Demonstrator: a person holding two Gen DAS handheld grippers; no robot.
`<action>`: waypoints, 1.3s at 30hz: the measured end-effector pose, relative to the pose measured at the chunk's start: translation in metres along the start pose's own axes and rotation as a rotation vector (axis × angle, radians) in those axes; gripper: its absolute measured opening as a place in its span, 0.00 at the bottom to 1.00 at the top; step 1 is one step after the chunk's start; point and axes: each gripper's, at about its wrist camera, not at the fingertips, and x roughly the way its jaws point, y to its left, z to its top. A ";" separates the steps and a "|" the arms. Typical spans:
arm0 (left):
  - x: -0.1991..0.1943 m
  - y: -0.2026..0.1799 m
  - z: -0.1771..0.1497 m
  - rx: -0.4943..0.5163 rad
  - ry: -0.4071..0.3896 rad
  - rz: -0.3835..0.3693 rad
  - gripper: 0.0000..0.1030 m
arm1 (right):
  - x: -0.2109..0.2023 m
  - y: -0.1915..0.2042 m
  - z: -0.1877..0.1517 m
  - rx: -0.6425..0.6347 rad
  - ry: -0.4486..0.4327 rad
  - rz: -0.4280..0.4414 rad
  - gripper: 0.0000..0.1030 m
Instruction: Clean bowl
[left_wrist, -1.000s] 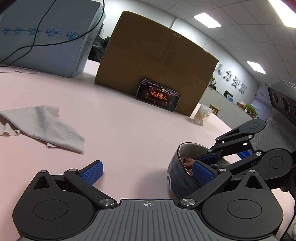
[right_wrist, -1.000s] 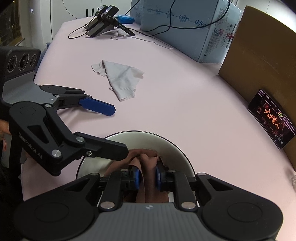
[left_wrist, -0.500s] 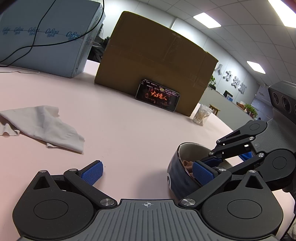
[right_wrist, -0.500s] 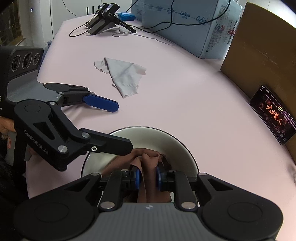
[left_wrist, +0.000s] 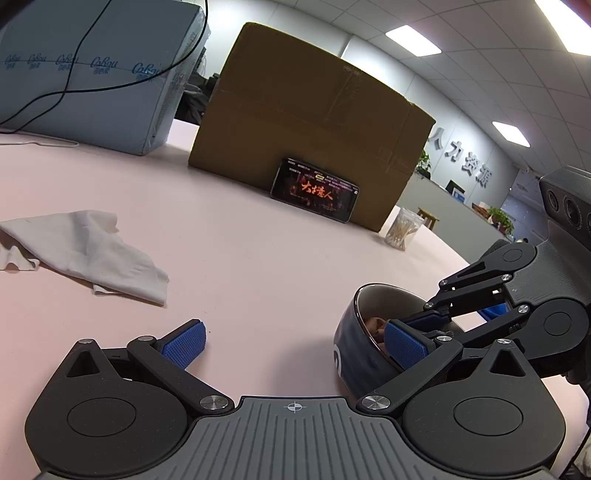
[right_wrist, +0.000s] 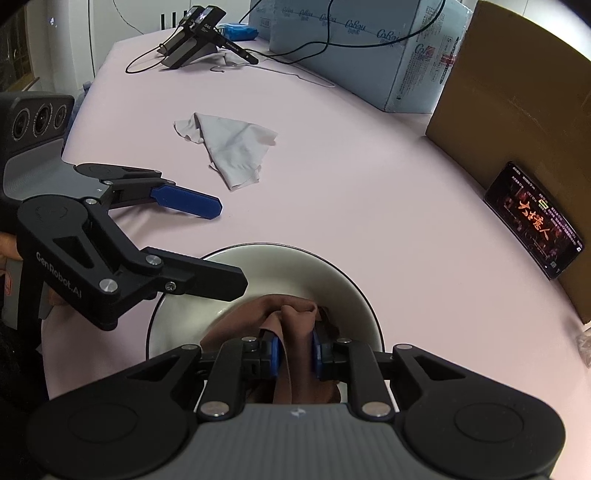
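A bowl (right_wrist: 295, 264), dark blue outside (left_wrist: 347, 347) and pale inside, stands on the pink table near me. My right gripper (right_wrist: 297, 350) points down into it, shut on a bunched brown cloth (right_wrist: 295, 314) that presses against the bowl's inner wall. From the left wrist view the right gripper (left_wrist: 417, 323) reaches into the bowl from the right, with a bit of the brown cloth (left_wrist: 373, 325) showing. My left gripper (left_wrist: 294, 343) is wide open. One of its fingers (right_wrist: 207, 277) lies over the bowl's near rim and the other blue pad (right_wrist: 184, 201) rests out on the table.
A crumpled white cloth (right_wrist: 232, 147) lies on the table beyond the left gripper. A cardboard box (left_wrist: 306, 129) with a lit phone (left_wrist: 314, 190) leaning on it stands behind. A pale blue carton (left_wrist: 92, 74), cables, a jar of cotton swabs (left_wrist: 402, 229) and a spare device (right_wrist: 195, 37) sit further off.
The right gripper has shifted only slightly inside the bowl, still holding the brown cloth. The left gripper and the bowl stay where they were.
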 end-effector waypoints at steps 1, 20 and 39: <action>0.000 0.000 0.000 0.000 0.000 0.000 1.00 | 0.000 0.000 0.000 0.001 -0.003 0.012 0.18; 0.001 -0.002 0.000 0.003 0.006 0.006 1.00 | -0.032 -0.010 -0.024 0.145 -0.241 -0.016 0.14; -0.006 0.006 0.018 -0.042 -0.079 0.153 1.00 | -0.092 -0.029 -0.136 0.563 -0.749 0.054 0.15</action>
